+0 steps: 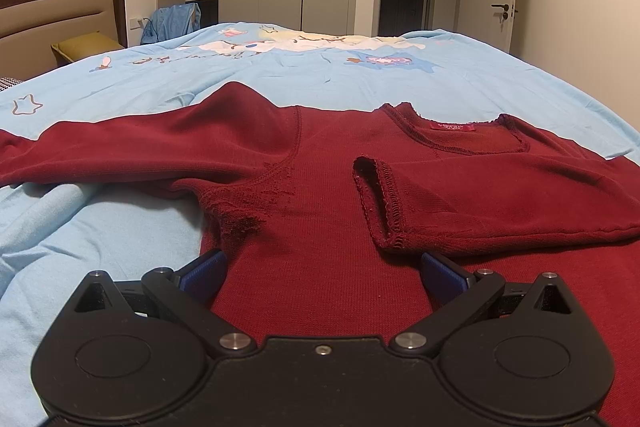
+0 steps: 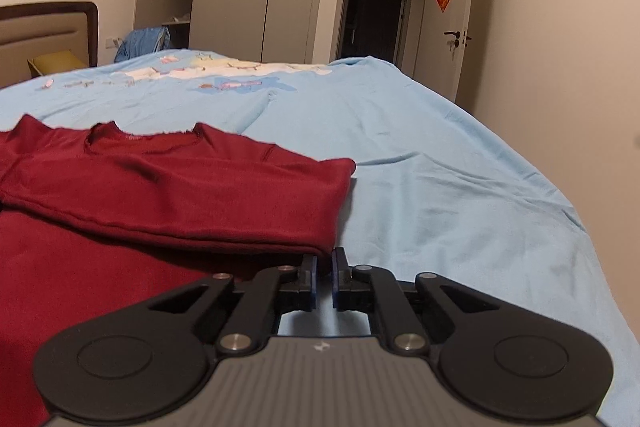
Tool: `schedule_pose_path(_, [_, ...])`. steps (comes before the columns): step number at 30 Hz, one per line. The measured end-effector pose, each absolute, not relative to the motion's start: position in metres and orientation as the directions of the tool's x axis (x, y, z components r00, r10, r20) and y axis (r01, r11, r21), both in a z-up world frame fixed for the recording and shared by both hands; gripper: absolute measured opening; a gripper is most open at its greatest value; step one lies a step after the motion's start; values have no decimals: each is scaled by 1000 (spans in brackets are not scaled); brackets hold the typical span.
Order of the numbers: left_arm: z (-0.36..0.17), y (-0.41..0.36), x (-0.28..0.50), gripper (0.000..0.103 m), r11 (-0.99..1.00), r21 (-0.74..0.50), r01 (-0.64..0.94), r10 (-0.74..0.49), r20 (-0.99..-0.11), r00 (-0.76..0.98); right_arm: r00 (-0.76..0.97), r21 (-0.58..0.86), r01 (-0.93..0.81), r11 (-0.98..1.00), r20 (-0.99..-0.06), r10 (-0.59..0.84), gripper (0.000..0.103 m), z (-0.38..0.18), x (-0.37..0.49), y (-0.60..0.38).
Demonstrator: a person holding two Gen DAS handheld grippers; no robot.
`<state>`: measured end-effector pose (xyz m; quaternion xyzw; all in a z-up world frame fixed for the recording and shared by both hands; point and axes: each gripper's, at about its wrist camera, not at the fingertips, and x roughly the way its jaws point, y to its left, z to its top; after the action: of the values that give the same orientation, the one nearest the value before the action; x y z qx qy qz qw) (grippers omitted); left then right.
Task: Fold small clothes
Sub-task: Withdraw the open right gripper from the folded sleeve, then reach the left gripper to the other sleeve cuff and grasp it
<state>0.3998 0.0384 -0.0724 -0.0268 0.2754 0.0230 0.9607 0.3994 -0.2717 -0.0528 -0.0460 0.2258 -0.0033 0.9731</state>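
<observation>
Across the light-blue bedsheet point(image 2: 440, 167) lay the maroon long-sleeved top point(image 1: 320, 219), lower centre, one sleeve point(image 2: 180, 195) folded in. I held my left claw point(image 1: 322, 269) spread wide and my right claw point(image 2: 324, 277) nearly clenched, empty. Dragging the loose knit might undo that fold.

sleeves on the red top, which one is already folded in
The sleeve on the right, laid across the chest of the red top below the collar. The other sleeve lies stretched out left over the blue bedsheet.
</observation>
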Motion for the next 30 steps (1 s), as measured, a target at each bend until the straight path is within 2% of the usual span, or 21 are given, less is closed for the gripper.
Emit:
schedule_pose_path(7, [-72, 39, 400, 103, 998, -38, -59, 31, -529, 848, 889, -65, -40, 997, -458, 6, 10, -54, 401, -275])
schedule_pose_path(10, [-72, 39, 399, 103, 997, -44, -59, 27, -528, 849, 890, -50, -60, 997, -454, 31, 30, -51, 394, -275])
schedule_pose_path(12, [-69, 43, 396, 102, 996, -67, -64, 20, -515, 857, 894, -47, -74, 996, -445, 45, 49, -48, 389, -275])
schedule_pose_path(13, [-66, 46, 394, 102, 994, -82, -68, 17, -510, 860, 896, -47, -80, 996, -441, 51, 52, -46, 386, -274])
schedule_pose_path(18, [-44, 77, 367, 102, 985, -132, -114, 34, -499, 866, 898, -9, -130, 992, -424, 114, 88, -33, 364, -271])
schedule_pose_path(21, [-31, 116, 351, 102, 969, -153, -193, 92, -500, 861, 897, 21, -174, 985, -409, 167, 101, -25, 350, -264])
schedule_pose_path(24, [-19, 166, 343, 102, 944, -167, -284, 165, -506, 847, 889, 36, -221, 975, -404, 216, 103, -19, 336, -249])
schedule_pose_path(30, [-7, 270, 354, 102, 888, -92, -450, 339, -530, 777, 861, -19, -312, 950, -427, 275, 103, -17, 315, -207])
